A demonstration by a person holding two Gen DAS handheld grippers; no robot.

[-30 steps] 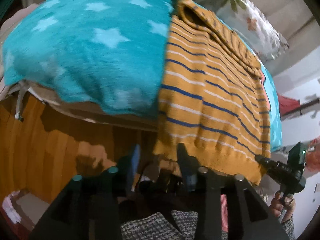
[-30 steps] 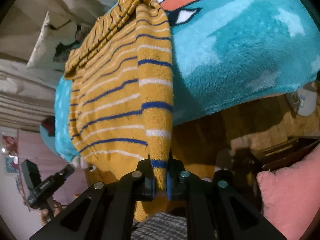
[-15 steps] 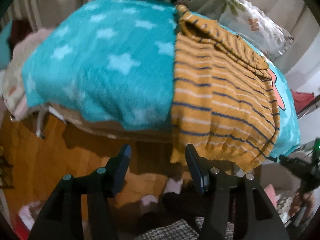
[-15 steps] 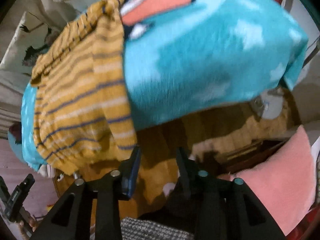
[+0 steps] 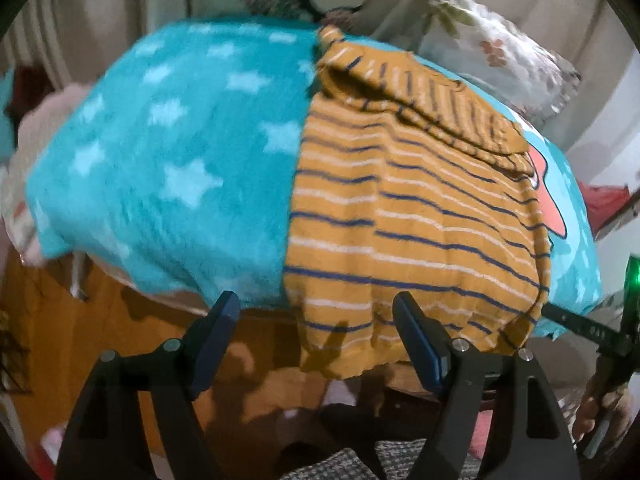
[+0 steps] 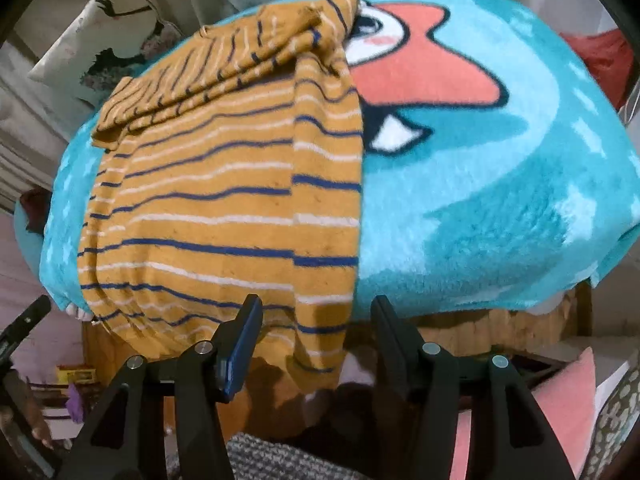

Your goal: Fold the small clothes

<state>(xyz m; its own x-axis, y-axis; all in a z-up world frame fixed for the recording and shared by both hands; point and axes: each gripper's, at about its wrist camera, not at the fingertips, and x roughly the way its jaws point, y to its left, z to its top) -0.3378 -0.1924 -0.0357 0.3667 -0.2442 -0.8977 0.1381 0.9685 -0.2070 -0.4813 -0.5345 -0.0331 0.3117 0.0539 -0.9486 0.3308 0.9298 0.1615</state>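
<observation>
A small mustard-yellow sweater (image 5: pixel 416 216) with blue and white stripes lies on a teal star-print blanket (image 5: pixel 168 168), its hem hanging over the near edge. Its top part is folded down in a band. It also shows in the right wrist view (image 6: pixel 224 208) on the blanket (image 6: pixel 500 208). My left gripper (image 5: pixel 316 320) is open and empty, jaws wide, just in front of the hem's left corner. My right gripper (image 6: pixel 316 320) is open and empty, jaws wide, in front of the hem's right corner. The right gripper also shows at the right edge of the left wrist view (image 5: pixel 608 332).
The blanket covers a low wooden-sided surface (image 5: pixel 60 340). Patterned pillows (image 5: pixel 500 52) lean against the wall behind. A pink cushion (image 6: pixel 560 400) lies at the lower right. The other gripper's tip (image 6: pixel 24 324) shows at the left edge of the right wrist view.
My right gripper has let go of the sweater's hem and opened wide. Both grippers have drawn back from the sweater, and the hem now hangs free over the edge.
</observation>
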